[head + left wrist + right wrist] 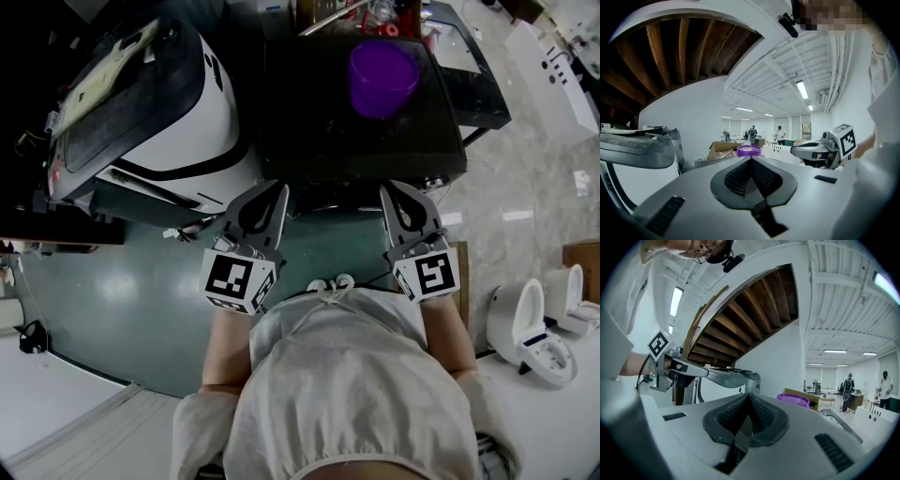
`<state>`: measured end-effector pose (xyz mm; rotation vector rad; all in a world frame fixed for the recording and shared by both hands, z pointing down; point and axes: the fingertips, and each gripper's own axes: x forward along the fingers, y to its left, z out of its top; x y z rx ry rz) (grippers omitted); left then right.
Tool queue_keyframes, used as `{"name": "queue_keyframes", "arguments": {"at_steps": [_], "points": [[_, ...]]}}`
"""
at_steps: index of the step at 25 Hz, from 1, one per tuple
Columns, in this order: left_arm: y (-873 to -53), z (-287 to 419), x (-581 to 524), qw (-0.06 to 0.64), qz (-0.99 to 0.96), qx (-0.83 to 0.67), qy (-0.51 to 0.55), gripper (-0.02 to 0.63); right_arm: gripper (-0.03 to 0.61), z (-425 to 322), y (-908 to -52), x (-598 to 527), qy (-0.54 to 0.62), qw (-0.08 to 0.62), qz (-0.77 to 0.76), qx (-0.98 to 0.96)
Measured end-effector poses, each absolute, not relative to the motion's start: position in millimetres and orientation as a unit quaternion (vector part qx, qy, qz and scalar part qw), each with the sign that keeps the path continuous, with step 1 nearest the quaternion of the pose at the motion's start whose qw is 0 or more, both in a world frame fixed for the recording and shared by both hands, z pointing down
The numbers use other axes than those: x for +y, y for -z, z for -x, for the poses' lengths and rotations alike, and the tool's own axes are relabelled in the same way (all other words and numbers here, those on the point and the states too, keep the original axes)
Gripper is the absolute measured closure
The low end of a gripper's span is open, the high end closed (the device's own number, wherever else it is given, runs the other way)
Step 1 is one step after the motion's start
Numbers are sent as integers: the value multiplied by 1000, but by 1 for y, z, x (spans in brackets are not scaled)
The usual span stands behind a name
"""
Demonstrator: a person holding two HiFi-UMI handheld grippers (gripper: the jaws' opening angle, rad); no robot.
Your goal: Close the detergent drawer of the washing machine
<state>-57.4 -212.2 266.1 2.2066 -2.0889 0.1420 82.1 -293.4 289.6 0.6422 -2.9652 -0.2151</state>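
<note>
Open-plan test lab or workshop: strip lights (802, 89) on a white-painted ceiling, exposed timber joists (670, 51), loose toilets (530, 328) on a polished floor (112, 291), a cardboard box (723, 149), people (780, 135) standing at the far end.

The washing machine (309, 131) is a dark, boxy appliance seen from above, with a flat, squarish black top. It stands upright just ahead of the left tongs (279, 193) and the right tongs (386, 193), whose tips reach its near edge. Its front face is dark and steeply foreshortened, so the detergent drawer cannot be made out.
</note>
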Motion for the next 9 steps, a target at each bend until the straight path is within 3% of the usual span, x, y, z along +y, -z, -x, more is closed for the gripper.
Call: {"name": "queue_keyframes", "arguments": {"at_steps": [9], "points": [[-263, 58, -215, 50, -723, -687, -44, 597, 577, -82, -285, -296, 68, 46, -212, -974]]}}
